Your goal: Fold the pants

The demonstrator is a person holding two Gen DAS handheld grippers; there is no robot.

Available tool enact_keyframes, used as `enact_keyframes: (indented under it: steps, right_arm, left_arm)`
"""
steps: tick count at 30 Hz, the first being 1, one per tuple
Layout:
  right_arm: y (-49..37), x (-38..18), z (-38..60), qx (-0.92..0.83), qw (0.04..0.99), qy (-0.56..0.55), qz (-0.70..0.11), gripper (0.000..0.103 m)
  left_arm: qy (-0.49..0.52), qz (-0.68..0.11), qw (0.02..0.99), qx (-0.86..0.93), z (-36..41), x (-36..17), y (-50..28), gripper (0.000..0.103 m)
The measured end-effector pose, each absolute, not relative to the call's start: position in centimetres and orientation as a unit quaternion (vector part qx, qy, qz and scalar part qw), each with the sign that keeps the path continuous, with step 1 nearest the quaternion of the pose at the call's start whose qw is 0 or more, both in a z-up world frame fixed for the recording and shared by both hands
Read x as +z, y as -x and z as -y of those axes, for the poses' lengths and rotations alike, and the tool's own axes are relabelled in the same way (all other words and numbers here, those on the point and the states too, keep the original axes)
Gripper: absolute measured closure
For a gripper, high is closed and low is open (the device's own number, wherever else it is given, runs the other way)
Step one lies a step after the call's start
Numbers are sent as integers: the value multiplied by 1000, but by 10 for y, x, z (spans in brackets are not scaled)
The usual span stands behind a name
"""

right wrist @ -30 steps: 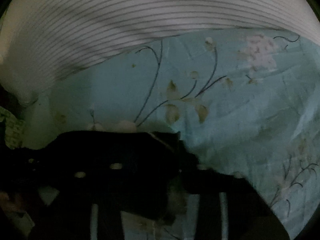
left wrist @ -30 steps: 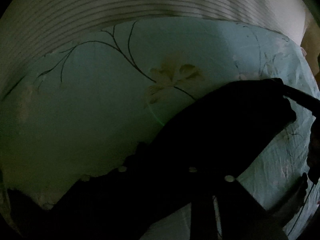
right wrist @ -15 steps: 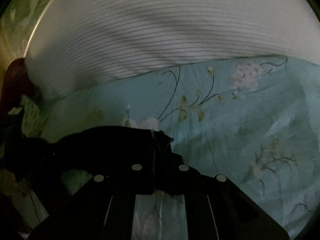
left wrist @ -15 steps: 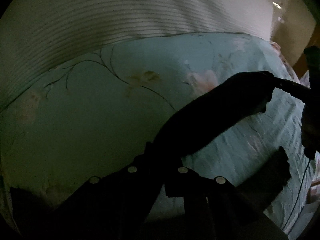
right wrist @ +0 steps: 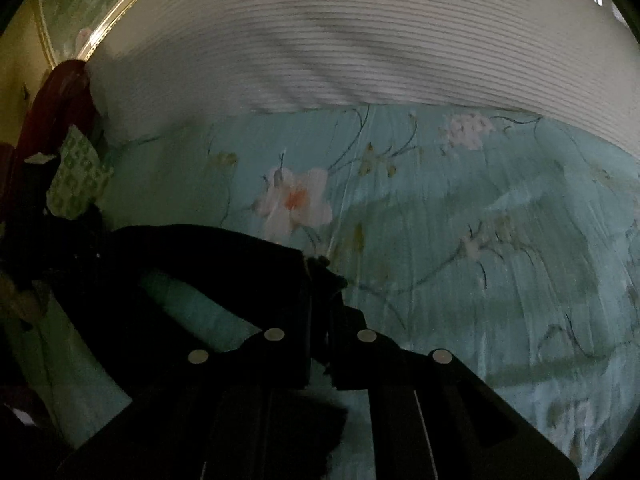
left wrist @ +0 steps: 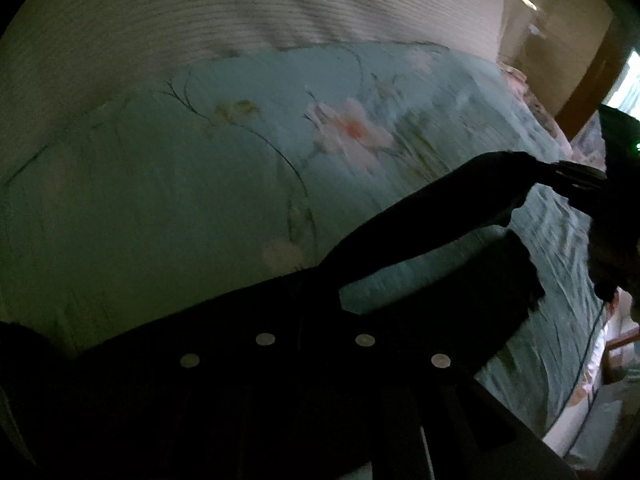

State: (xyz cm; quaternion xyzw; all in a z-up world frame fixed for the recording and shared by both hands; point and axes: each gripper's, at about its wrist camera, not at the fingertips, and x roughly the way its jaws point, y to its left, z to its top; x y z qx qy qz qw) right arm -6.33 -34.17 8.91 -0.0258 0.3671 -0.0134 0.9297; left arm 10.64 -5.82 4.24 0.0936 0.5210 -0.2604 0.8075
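The black pants [left wrist: 420,224] hang stretched between my two grippers above a light blue floral bedsheet [left wrist: 180,200]. My left gripper [left wrist: 316,320] is shut on one end of the pants. The cloth runs right and up to the right gripper [left wrist: 576,180], seen at the far right of the left wrist view. In the right wrist view my right gripper [right wrist: 320,304] is shut on the pants [right wrist: 208,256], which stretch away to the left. A lower part of the pants [left wrist: 480,288] hangs under the stretched edge.
A white striped pillow or headboard cover [right wrist: 340,48] lies at the far end of the bed. A dark red wooden bedpost [right wrist: 52,108] and a green patterned cloth [right wrist: 76,180] are at the left. A brown door [left wrist: 592,80] stands right of the bed.
Both grippers have lifted the pants higher above the bed and pulled them apart. The cloth is now stretched in a longer band, and more of the sheet shows beneath.
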Motion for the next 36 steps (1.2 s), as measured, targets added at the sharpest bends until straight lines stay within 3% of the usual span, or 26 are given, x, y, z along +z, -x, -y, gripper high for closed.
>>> enact_keyframes:
  steps: [17, 26, 29, 30, 31, 34, 36]
  right_arm:
    - [139, 33, 308, 0, 885, 150, -440, 96]
    - [142, 12, 313, -7, 867, 134, -480, 96]
    - [143, 16, 318, -23, 865, 98, -491, 88]
    - [144, 19, 318, -33, 864, 90, -493, 77]
    - [146, 22, 319, -43, 866, 84, -491, 63]
    - [155, 41, 316, -44, 887, 59, -456, 48]
    - [159, 52, 314, -45, 898, 36, -435, 43]
  left_arm:
    - [-150, -530, 777, -305, 58, 18, -35, 96]
    - [-162, -549, 768, -289, 60, 2, -28, 91]
    - [-150, -557, 771, -272, 54, 6, -28, 85]
    - [-143, -559, 772, -267, 51, 8, -28, 85]
    - [-131, -562, 775, -258, 46, 11, -28, 77]
    - [-90, -571, 785, -225, 23, 21, -26, 50]
    - [-59, -571, 794, -201, 2, 29, -26, 50]
